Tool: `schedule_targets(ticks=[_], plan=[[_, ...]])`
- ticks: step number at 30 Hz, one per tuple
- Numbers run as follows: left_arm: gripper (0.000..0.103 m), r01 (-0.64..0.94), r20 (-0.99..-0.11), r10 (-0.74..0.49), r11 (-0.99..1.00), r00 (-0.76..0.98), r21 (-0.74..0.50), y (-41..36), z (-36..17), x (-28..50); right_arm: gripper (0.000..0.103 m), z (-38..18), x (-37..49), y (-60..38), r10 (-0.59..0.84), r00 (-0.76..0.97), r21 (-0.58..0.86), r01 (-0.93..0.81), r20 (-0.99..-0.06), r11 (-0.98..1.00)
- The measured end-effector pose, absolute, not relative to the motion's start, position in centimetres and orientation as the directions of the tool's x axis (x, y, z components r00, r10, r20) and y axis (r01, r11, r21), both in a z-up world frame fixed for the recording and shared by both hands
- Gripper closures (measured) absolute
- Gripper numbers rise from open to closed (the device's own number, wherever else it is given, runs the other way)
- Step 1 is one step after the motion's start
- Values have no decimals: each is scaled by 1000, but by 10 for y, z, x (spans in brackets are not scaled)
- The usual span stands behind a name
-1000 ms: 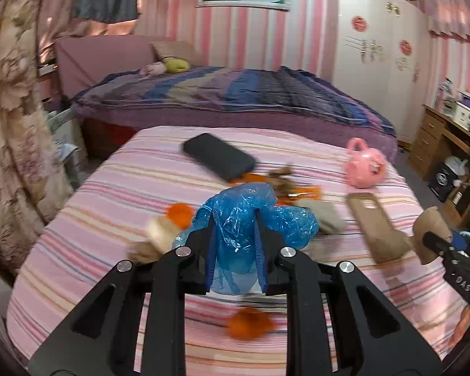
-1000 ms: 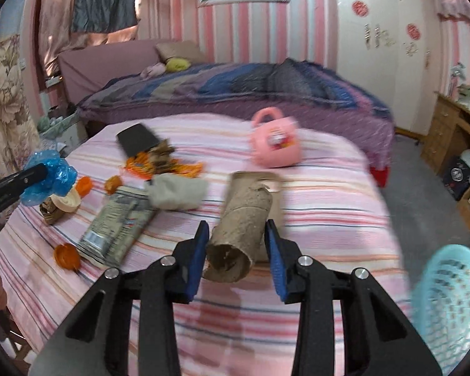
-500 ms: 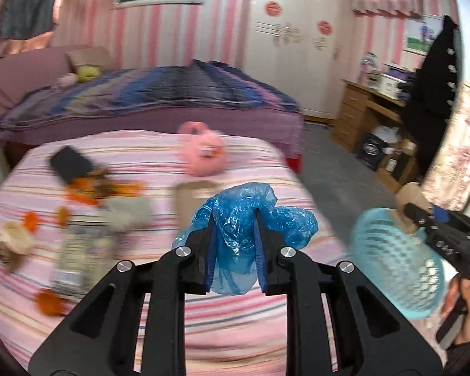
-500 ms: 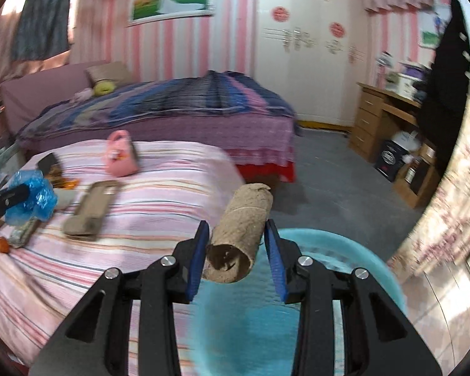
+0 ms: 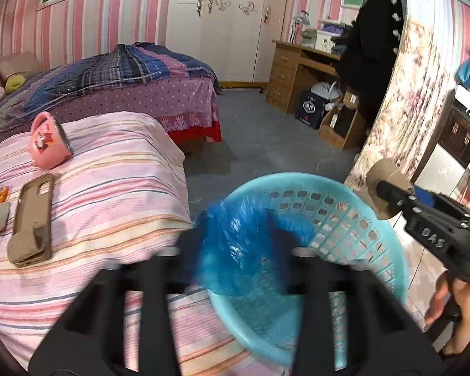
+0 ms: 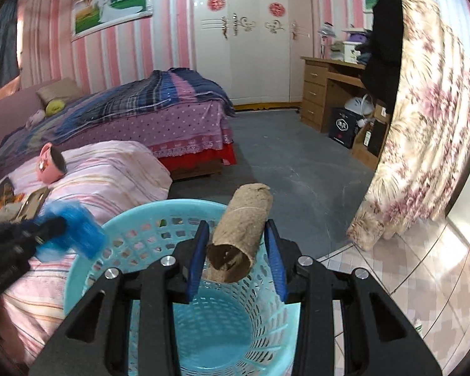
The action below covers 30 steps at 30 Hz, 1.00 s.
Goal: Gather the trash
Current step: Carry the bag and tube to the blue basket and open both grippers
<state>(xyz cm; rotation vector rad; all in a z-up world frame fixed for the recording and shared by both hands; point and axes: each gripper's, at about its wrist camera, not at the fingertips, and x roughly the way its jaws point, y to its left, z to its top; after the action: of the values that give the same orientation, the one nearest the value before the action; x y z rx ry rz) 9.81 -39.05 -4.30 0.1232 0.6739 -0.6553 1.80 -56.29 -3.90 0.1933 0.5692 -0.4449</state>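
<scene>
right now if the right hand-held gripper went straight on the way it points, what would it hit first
Probably the basket. The right hand-held gripper, shut on the cardboard tube, points down over its open mouth, so it would likely meet the inside wall or floor of the basket. Depth is hard to judge.

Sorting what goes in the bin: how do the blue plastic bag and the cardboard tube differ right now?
The blue plastic bag is soft, crumpled and translucent; the cardboard tube is a stiff brown cylinder. The bag sits between the left gripper jaws, which have just been opening; the tube is clamped in the right gripper. The bag is motion-blurred, the tube sharp. Both hang over the turquoise basket.
</scene>
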Motion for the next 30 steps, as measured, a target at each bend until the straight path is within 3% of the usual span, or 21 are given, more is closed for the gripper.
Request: schedule_targets(ticks=[3, 9, 12, 15, 19, 21, 30], plan=[[19, 572, -591, -492, 818, 639, -62, -390, -40, 98, 66, -38, 19, -558, -351, 758, 52, 450, -550, 892], [7, 489, -552, -429, 871, 716, -44, -345, -17, 117, 66, -40, 26, -543, -341, 761, 23, 423, -552, 906], [6, 440, -535, -389, 897, 751, -34, -313, -3, 126, 58, -39, 29, -538, -354, 754, 14, 433, -553, 901], [6, 392, -517, -342, 920, 785, -14, -277, 10, 130, 35, -36, 30, -537, -375, 747, 19, 459, -549, 888], [5, 329, -497, -286, 944, 819, -2, -230, 24, 130, 26, -32, 34, -531, -381, 749, 47, 480, -541, 876], [5, 292, -484, -252, 956, 838, 9, -205, 30, 128, 17, -29, 37, -522, -387, 753, 41, 480, -532, 876], [5, 132, -477, -86, 989, 875, 63, -102, 27, 117, 13, -18, 71, -450, -341, 786, -26, 383, -516, 923]])
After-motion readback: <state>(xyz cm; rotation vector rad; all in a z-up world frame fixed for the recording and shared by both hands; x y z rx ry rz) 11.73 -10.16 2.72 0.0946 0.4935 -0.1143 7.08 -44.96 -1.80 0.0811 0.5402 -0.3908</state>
